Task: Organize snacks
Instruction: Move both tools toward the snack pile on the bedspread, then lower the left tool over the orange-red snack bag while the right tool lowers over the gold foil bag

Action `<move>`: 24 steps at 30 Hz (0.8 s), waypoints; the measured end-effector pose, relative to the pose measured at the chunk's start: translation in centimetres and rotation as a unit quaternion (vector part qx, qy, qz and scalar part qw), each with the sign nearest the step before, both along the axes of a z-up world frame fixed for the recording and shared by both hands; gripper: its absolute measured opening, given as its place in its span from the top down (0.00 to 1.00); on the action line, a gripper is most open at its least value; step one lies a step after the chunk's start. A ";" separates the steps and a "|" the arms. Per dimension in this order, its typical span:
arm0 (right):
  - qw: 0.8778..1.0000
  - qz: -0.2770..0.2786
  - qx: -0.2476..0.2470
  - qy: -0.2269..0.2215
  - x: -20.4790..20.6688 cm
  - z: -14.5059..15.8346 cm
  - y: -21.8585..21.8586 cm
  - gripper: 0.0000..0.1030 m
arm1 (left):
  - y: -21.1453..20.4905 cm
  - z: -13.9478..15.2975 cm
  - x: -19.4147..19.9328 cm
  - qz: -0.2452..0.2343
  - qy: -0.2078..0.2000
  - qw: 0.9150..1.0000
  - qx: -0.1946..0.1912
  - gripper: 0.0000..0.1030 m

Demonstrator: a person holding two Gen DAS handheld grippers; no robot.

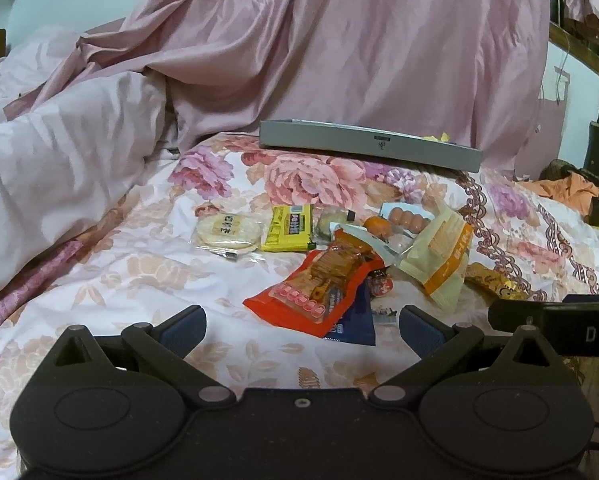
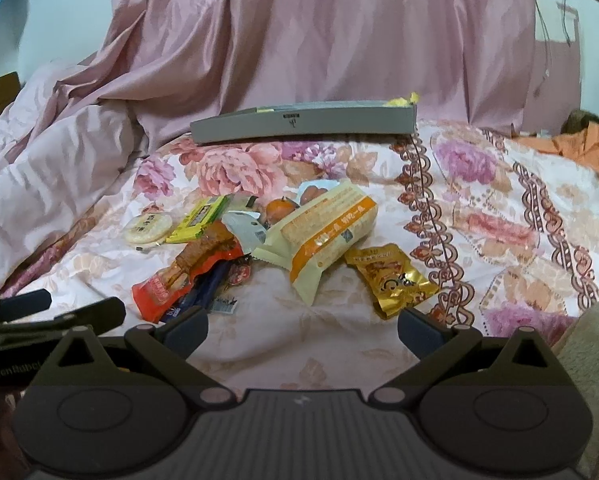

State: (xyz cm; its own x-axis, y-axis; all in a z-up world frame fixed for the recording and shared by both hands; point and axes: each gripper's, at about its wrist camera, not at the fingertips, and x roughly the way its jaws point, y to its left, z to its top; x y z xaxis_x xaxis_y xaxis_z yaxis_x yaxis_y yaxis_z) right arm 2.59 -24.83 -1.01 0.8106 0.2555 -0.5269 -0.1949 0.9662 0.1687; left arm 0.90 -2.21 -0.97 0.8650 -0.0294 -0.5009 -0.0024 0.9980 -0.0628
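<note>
The left gripper (image 1: 302, 326) and right gripper (image 2: 302, 326) are both held spread wide and empty, low over the floral bedspread (image 2: 499, 216), seemingly readied for a first pick. Just ahead, a loose pile is formed by the red plastic snack packet (image 1: 315, 284), cream-and-orange wrapped cake (image 2: 327, 232) and crinkled gold foil pouch (image 2: 391, 276). The shallow grey tray (image 2: 303, 124), presumably the destination, is set well beyond.

Snack wrappers: glossy plastic film, the gold pouch (image 2: 391, 280) foil-like. Bedsheet (image 2: 499, 208) matt floral cloth; curtain (image 2: 299, 40) satiny. Grey tray (image 2: 299, 124) probably matt cardboard.
</note>
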 end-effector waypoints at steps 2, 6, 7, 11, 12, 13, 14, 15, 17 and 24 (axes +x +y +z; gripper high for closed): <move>1.000 -0.001 0.008 0.011 0.6 0.0 -0.2 0.00 | -0.1 -0.1 0.4 -0.004 0.004 1.000 0.005 0.01; 1.000 -0.003 0.018 0.024 1.4 0.0 -0.5 0.00 | -0.1 -0.1 1.3 -0.004 0.013 1.000 0.008 0.01; 0.999 -0.004 0.021 0.027 1.7 0.0 -0.6 0.00 | -0.1 -0.2 1.6 -0.005 0.015 1.000 0.007 0.01; 0.998 -0.010 0.033 0.043 2.9 0.1 -0.9 0.00 | -0.1 -0.2 2.8 -0.009 0.021 1.000 0.011 0.01; 0.998 -0.011 0.036 0.048 3.2 0.0 -1.0 0.00 | -0.1 -0.2 3.1 -0.011 0.021 1.000 0.013 0.01; 0.998 -0.010 0.039 0.055 3.7 0.0 -1.2 0.00 | -0.1 -0.3 3.4 -0.014 0.023 1.000 0.014 0.01; 0.997 -0.008 0.040 0.060 4.1 0.1 -1.3 0.00 | -0.1 -0.3 3.8 -0.017 0.025 0.999 0.015 0.01; 0.997 -0.008 0.041 0.064 4.5 0.1 -1.5 0.00 | -0.1 -0.4 4.2 -0.021 0.028 0.999 0.016 0.01; 0.996 -0.005 0.044 0.072 5.3 0.1 -1.8 0.00 | -0.2 -0.5 4.8 -0.027 0.030 0.999 0.020 0.01; 0.996 0.017 0.031 0.084 8.9 0.5 -2.8 0.00 | -0.3 -1.0 6.8 -0.040 0.037 0.998 0.023 0.01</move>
State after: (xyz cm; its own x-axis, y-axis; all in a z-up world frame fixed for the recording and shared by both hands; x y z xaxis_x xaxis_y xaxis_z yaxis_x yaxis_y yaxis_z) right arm 11.50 -27.67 -0.49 0.7024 0.3183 -0.6367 -0.1919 0.9460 0.2613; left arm 7.74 -2.49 -2.00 0.8217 -0.0722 -0.5653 0.0736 0.9971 -0.0203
